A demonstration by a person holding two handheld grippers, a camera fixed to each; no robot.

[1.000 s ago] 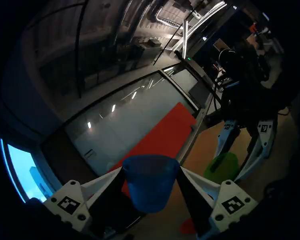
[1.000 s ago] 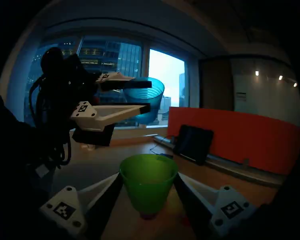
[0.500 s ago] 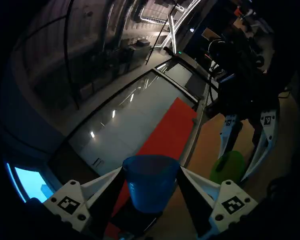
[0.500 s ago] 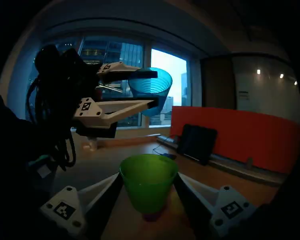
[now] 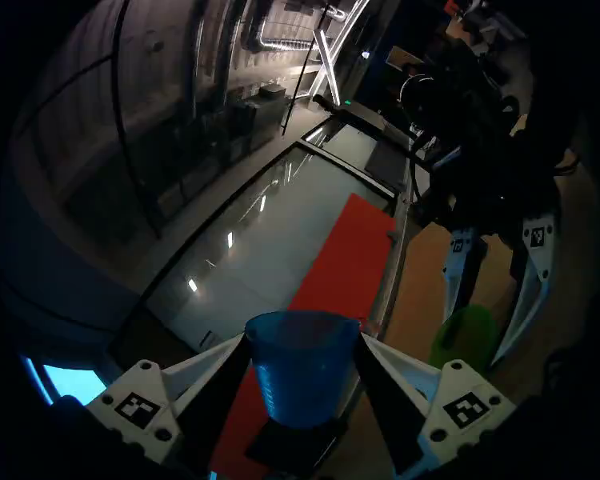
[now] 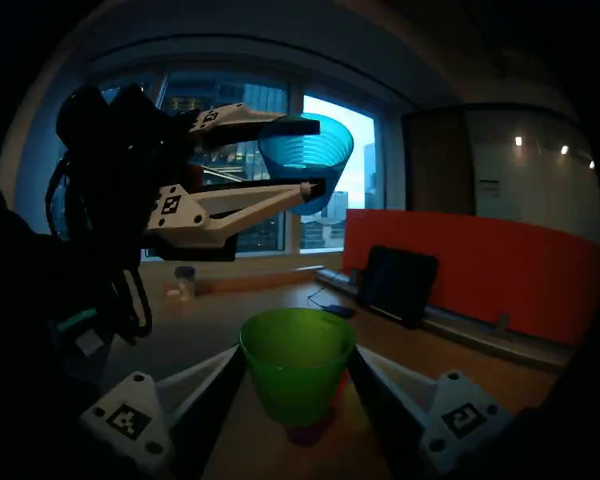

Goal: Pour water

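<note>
My left gripper (image 5: 302,364) is shut on a blue translucent cup (image 5: 302,364). In the right gripper view that blue cup (image 6: 306,160) hangs high, tipped on its side with its mouth turned toward the camera, held by the left gripper (image 6: 308,156). My right gripper (image 6: 298,376) is shut on a green cup (image 6: 298,368), upright just above the wooden table (image 6: 220,320). In the left gripper view the green cup (image 5: 464,336) sits between the right gripper's white fingers (image 5: 532,296). No water is visible in either cup.
An orange partition (image 6: 492,272) runs along the table's right side. A dark tablet (image 6: 396,284) leans against it. A small clear jar (image 6: 185,282) stands at the far left of the table near the windows (image 6: 324,176). Something red or purple lies under the green cup.
The left gripper has rolled further, tipping the blue cup more onto its side and raising it slightly to the right. The right gripper and green cup have stayed nearly still.
</note>
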